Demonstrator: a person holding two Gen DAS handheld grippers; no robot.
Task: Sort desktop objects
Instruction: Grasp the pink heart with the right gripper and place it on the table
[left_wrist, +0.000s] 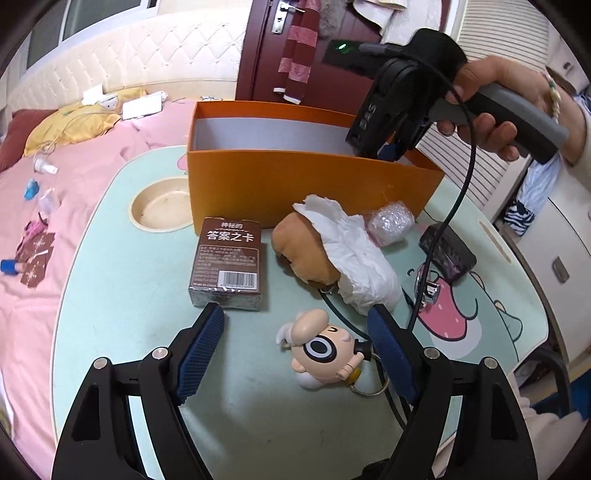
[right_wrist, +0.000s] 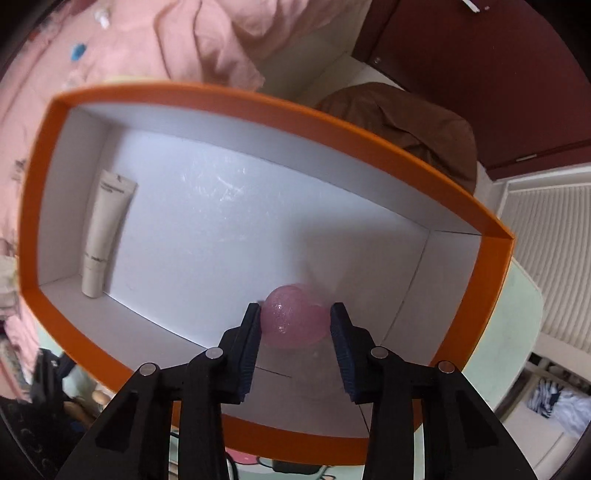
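Orange is the colour of the cardboard box (left_wrist: 280, 184) that sits on the pale green table (left_wrist: 122, 295). In the left wrist view, the left gripper (left_wrist: 297, 341) has its two blue pads wide apart and holds nothing. A little cartoon doll keychain (left_wrist: 321, 349) lies on the table between the pads, not touching them. Just past it are a brown card box (left_wrist: 229, 266) with a barcode, a tan plush toy (left_wrist: 303, 251) with a white tissue (left_wrist: 354, 247) on top, a bubble-wrap bundle (left_wrist: 389, 223) and a dark case (left_wrist: 447, 251). A hand (left_wrist: 491, 110) holds the right gripper (left_wrist: 384, 144) over the far right corner of the box, its tips dipping inside.

In the right wrist view, the right gripper (right_wrist: 295, 339) is over the open box (right_wrist: 258, 110), which is white inside. A pink glittery ball (right_wrist: 291, 321) sits between its pads. The left pad touches the ball; I cannot tell if the right one does. A cream tube (right_wrist: 107, 229) lies at the far left end of the box, well apart from the ball.
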